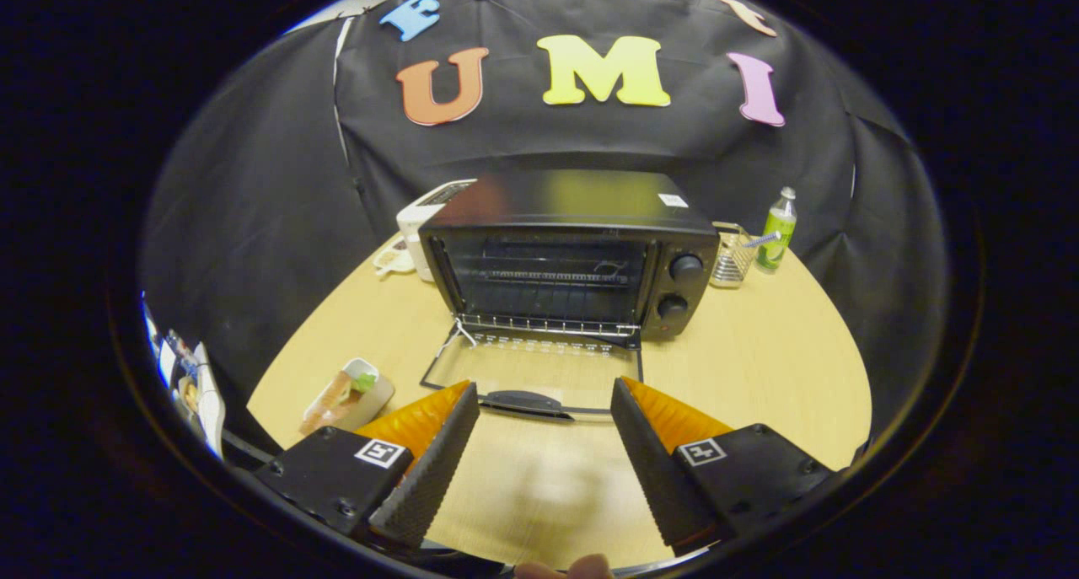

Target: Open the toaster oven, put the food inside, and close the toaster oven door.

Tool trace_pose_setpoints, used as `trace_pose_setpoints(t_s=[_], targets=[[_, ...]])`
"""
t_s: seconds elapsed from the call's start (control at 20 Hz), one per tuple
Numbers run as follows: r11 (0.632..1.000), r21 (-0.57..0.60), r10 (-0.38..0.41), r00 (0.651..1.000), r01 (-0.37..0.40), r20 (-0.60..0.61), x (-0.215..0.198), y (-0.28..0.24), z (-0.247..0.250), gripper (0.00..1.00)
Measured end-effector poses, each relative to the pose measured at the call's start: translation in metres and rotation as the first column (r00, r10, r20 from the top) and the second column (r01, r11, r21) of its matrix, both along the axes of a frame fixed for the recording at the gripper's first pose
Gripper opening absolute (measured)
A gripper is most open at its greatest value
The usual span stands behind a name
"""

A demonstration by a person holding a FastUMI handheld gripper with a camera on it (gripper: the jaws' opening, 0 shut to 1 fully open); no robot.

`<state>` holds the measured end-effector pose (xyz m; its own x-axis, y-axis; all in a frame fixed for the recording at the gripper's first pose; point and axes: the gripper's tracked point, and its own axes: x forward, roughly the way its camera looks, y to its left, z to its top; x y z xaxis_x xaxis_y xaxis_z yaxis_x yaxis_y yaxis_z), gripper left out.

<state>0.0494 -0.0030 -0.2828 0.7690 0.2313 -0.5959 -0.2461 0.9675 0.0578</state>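
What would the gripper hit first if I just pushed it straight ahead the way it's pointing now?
Most likely the handle of the oven door, which lies folded down flat just ahead of the open gripper. Past that sits the toaster oven cavity. If the gripper rides higher than the door, it could pass over; depth is unclear.

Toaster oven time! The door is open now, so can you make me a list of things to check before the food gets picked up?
1. Toaster oven door folded flat down onto the table: ok.
2. Wire rack inside with nothing on it: ok.
3. Food lying in its white dish, beside the left finger: ok.
4. Gripper open, fingers apart, holding nothing: ok.
5. Door handle just ahead, between the fingertips; the gripper must swing clear of it toward the dish: not ok yet.
6. Whether the oven is hot or switched on: cannot tell.
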Motion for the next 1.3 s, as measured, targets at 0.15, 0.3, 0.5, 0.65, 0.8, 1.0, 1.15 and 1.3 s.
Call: trace_pose_setpoints(t_s=[0.15,0.3,0.5,0.65,0.8,1.0,1.15,1.3], targets=[[0.990,0.110,0.091,0.994,-0.083,-0.061,-0.016,0.022,0.025,1.00],[0.972,0.213,0.131,0.980,-0.098,-0.147,-0.029,0.040,0.032,1.00],[0.929,0.359,0.203,0.940,-0.096,-0.275,-0.044,0.080,0.014,1.00],[0.882,0.470,0.243,0.896,-0.045,-0.370,-0.054,0.115,-0.004,0.99],[0.831,0.555,0.283,0.837,0.030,-0.468,-0.061,0.154,-0.031,0.95],[0.794,0.599,0.318,0.772,0.100,-0.550,-0.066,0.189,-0.064,0.91],[0.785,0.601,0.315,0.740,0.149,-0.594,-0.063,0.199,-0.081,0.88],[0.776,0.606,0.325,0.713,0.173,-0.621,-0.061,0.212,-0.095,0.84]])
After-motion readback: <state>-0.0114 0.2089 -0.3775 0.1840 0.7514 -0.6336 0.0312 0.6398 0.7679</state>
